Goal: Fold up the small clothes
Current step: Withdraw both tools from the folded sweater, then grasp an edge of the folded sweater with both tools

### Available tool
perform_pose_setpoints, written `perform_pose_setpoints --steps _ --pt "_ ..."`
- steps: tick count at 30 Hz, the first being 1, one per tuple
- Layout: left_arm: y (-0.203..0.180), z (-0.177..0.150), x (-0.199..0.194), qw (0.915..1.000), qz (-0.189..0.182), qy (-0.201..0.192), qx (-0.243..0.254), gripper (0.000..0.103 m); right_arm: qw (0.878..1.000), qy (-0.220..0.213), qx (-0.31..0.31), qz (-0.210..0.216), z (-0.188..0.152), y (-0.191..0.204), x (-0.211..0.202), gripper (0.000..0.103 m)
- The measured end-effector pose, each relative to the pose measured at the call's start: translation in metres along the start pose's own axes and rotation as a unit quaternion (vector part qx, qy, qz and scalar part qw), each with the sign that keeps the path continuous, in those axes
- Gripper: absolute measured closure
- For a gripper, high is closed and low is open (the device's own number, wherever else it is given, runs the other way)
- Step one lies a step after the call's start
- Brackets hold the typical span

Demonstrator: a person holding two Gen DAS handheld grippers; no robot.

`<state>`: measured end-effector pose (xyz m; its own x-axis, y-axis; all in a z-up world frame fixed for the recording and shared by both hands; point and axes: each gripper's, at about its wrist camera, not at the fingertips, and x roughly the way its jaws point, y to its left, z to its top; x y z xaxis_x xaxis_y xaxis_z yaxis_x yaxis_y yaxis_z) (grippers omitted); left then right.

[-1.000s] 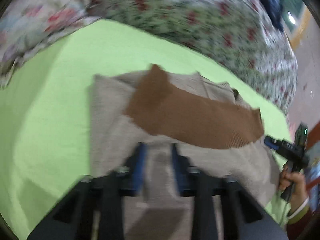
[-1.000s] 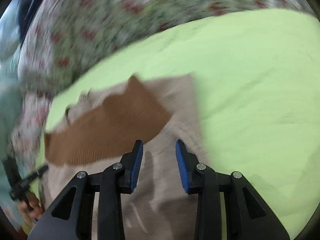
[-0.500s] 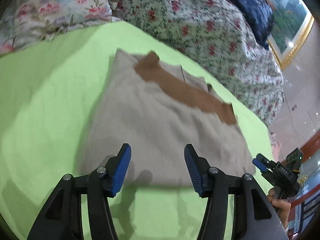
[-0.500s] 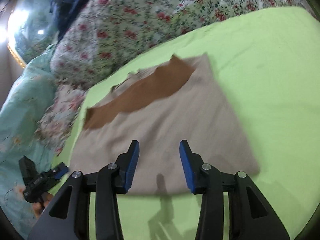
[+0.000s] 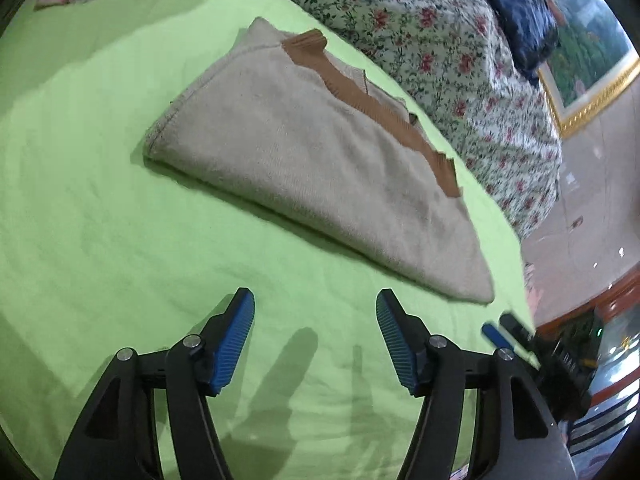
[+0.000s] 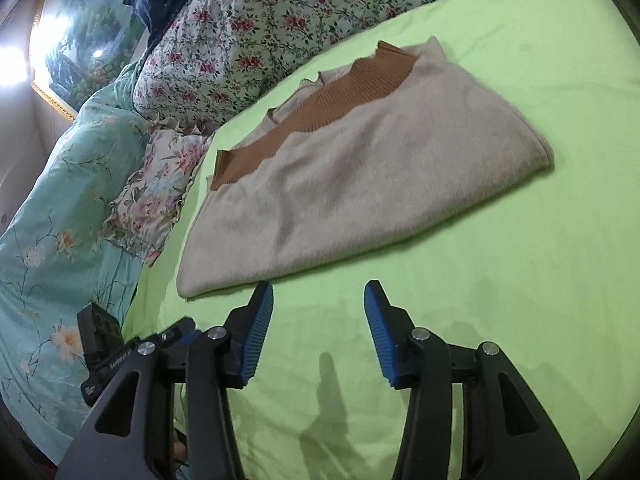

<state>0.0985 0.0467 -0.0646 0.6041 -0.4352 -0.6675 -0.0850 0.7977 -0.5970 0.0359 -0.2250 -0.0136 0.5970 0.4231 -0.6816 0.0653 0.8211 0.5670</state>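
A beige knit sweater (image 5: 320, 160) with a brown ribbed band (image 5: 360, 96) lies folded flat on the green sheet (image 5: 100, 220). It also shows in the right wrist view (image 6: 360, 176), with the brown band (image 6: 320, 116) at its far edge. My left gripper (image 5: 315, 334) is open and empty, hovering over bare sheet just short of the sweater's near edge. My right gripper (image 6: 319, 330) is open and empty, also just short of the near edge. The right gripper shows at the right edge of the left wrist view (image 5: 504, 330).
A floral quilt (image 5: 440, 40) is piled behind the sweater. A teal floral cover (image 6: 60, 220) and a ruffled floral pillow (image 6: 156, 188) lie at the bed's left side. A gold-framed picture (image 5: 592, 68) hangs on the wall. The floor (image 5: 592, 216) lies beyond the bed edge.
Both grippers let go of the sweater and opened wider. They pulled back toward me, so the folded sweater now lies farther off with bare sheet under the fingers.
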Motion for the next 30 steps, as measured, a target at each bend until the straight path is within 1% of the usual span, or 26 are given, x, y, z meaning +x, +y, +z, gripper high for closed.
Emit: perform_pose_setpoints --steps 2,4,8,10,13,16,18,21,24,25,27,28,29,30 --pt "0.001 0.008 0.003 0.9999 0.005 -0.012 -0.005 0.034 1.0 0.003 0.005 -0.001 -0.001 -0.001 -0.003 0.054" --pt "0.007 0.022 0.007 0.9992 0.009 -0.032 -0.021 0.031 1.0 0.004 0.001 -0.001 -0.001 0.001 -0.007 0.053" --pt "0.024 0.043 0.021 0.9965 0.011 -0.059 -0.059 0.031 1.0 0.008 -0.014 -0.001 0.003 0.006 -0.01 0.051" --pt "0.025 0.052 0.026 0.9954 0.018 -0.073 -0.06 0.031 1.0 0.008 -0.013 0.004 0.009 0.004 -0.008 0.051" --pt "0.024 0.065 0.035 0.9946 0.034 -0.084 -0.052 0.031 1.0 0.006 -0.015 0.014 0.025 0.003 -0.001 0.05" --pt "0.027 0.078 0.041 0.9932 0.04 -0.091 -0.06 0.031 1.0 0.003 -0.019 0.019 0.051 0.003 0.011 0.05" --pt "0.027 0.084 0.044 0.9926 0.05 -0.089 -0.066 0.034 1.0 0.006 -0.011 0.014 0.07 0.001 0.021 0.051" --pt "0.026 0.094 0.047 0.9908 0.073 -0.089 -0.072 0.042 1.0 0.011 0.011 0.018 0.092 0.002 0.028 0.051" --pt "0.029 0.099 0.05 0.9898 0.082 -0.091 -0.074 0.05 1.0 0.001 -0.012 0.022 0.102 0.009 0.024 0.051" --pt "0.029 0.099 0.05 0.9898 0.083 -0.091 -0.07 0.055 1.0 -0.003 -0.022 0.022 0.102 0.01 0.022 0.05" --pt "0.026 0.101 0.052 0.991 0.076 -0.093 -0.06 0.069 0.999 -0.007 -0.03 0.021 0.101 0.005 0.021 0.05" --pt "0.023 0.103 0.052 0.992 0.069 -0.092 -0.053 0.085 0.999 -0.008 -0.027 0.019 0.1 0.0 0.022 0.05" --pt "0.02 0.104 0.051 0.9927 0.063 -0.091 -0.047 0.093 1.0 -0.008 -0.02 0.016 0.099 -0.005 0.022 0.05" --pt "0.015 0.106 0.049 0.9931 0.059 -0.095 -0.036 0.093 1.0 -0.008 -0.013 0.013 0.098 -0.01 0.021 0.05"
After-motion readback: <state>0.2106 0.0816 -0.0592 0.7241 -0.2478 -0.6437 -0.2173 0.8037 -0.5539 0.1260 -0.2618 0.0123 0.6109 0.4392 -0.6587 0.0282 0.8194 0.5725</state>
